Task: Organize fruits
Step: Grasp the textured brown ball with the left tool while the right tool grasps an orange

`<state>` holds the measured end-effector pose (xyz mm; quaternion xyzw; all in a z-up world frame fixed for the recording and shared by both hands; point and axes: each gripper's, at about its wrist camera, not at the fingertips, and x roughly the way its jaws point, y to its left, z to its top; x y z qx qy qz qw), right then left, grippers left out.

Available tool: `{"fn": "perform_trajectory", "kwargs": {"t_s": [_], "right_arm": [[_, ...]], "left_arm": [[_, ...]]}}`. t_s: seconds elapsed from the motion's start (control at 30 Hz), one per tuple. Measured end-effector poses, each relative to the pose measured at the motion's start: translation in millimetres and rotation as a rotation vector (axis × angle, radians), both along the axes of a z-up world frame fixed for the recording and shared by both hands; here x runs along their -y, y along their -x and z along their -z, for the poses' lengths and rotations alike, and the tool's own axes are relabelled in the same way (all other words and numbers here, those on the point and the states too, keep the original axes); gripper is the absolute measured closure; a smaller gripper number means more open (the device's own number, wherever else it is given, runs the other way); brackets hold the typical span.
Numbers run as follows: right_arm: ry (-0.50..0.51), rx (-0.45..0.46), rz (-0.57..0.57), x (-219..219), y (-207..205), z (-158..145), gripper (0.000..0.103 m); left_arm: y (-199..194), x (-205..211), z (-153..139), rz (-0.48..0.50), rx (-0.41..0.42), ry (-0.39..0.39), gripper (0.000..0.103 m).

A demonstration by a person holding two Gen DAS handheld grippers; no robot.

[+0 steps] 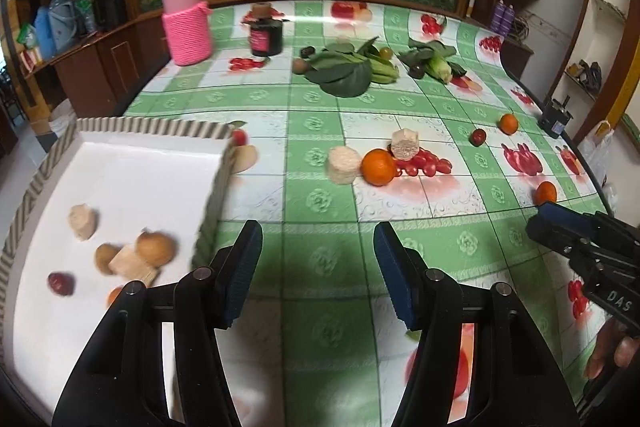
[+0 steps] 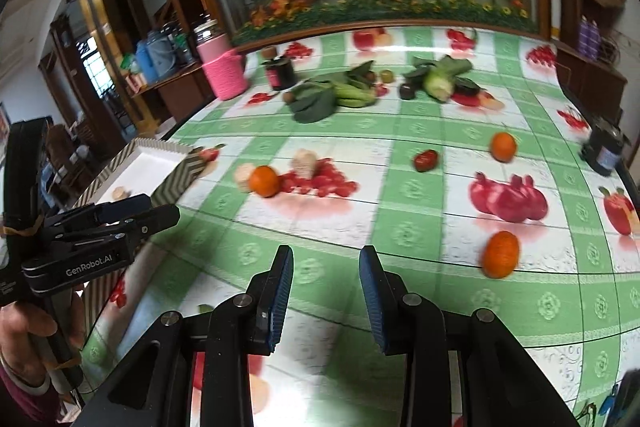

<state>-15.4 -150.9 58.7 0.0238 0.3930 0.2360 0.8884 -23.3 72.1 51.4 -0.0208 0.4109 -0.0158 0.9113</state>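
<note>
two empty claws, left claw [image 1: 316, 271] and right claw [image 2: 325, 291], hover over the tablecloth [image 1: 320, 99].

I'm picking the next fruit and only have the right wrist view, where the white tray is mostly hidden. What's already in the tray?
Observer: The left wrist view shows the white tray holding a pale chunk, a larger brown fruit, a smaller brown fruit, a pale block and a small red fruit.
Operator: Is the left gripper carrying anything?
Observer: No. The left gripper is open, with nothing between its fingers.
Operator: Any orange in the tray yet?
Observer: An orange sliver shows in the tray, at the edge of the left gripper's body. It is too hidden to identify.
</note>
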Motion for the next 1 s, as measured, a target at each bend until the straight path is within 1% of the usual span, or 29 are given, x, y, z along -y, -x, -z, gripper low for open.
{"fn": "perform_trajectory", "kwargs": {"t_s": [0.1,0.2,0.4,0.53,0.67,0.87,0.9,0.93,1.0], "right_arm": [[-0.032,-0.022,-0.031,0.1,-12.5,2.4,0.069],[-0.034,-0.048,-0.098,-16.1,-26.1,5.8,0.069],[-0.002,-0.073,-0.196,-57.3,-54.4,17.9,0.068],[0.007,-0.096,-0.248,-79.4,-72.5,25.0,0.069],[0.038,-0.088,-0.271,-95.4,-83.7,28.6,0.069],[0.059,-0.096,-0.305,-114.5,-98.8,35.7,0.069],[0.05,-0.104,-0.313,-115.8,-101.1,38.1,0.069],[0.026,-0.103,-0.311,-113.6,-102.5,38.4,0.072],[-0.013,-0.118,-0.291,-105.0,-104.4,37.7,0.074]], "left_arm": [[-17.4,3.2,8.4,0.006,-0.043,0.008,0.045],[-30.6,2.1,15.3,-0.005,-0.076,0.008,0.045],[-39.5,-6.9,19.9,-0.037,-0.09,0.022,0.045],[-38.8,-19.4,16.3,-0.078,-0.076,0.039,0.045],[-39.8,-31.0,12.0,-0.105,-0.068,0.063,0.045],[-44.7,-34.9,11.5,-0.109,-0.073,0.059,0.045],[-45.9,-34.7,12.0,-0.109,-0.075,0.062,0.045],[-47.1,-33.5,13.0,-0.106,-0.078,0.063,0.045],[-49.8,-29.2,15.1,-0.096,-0.089,0.063,0.045]]}}
